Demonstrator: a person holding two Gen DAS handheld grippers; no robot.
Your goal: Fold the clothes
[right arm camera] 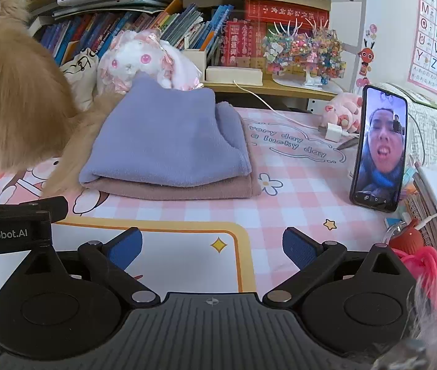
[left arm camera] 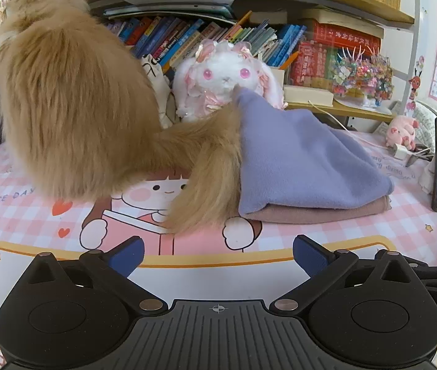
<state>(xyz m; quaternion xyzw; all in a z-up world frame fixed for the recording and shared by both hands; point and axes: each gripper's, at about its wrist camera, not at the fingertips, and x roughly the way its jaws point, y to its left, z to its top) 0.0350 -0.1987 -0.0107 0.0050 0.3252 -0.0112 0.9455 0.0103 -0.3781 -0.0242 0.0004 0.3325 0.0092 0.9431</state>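
I take the stack of two folded cloths (right arm camera: pixel 169 151) as my landmark; it lies on the table mat (right arm camera: pixel 295 203). Left of the stack sits a cat (left arm camera: pixel 73 108), its tail (left arm camera: pixel 209 182) touching the stack's left edge. Behind the stack is a plush rabbit (right arm camera: pixel 135 61), leaning before the bookshelf (right arm camera: pixel 187 27). Right of the stack, well apart, a phone (right arm camera: pixel 379 148) stands upright. Behind the phone lies a plush pig (right arm camera: pixel 343 112).

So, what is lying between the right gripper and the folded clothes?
Nothing: in the right wrist view only bare checked tablecloth separates the open right gripper from the folded clothes.
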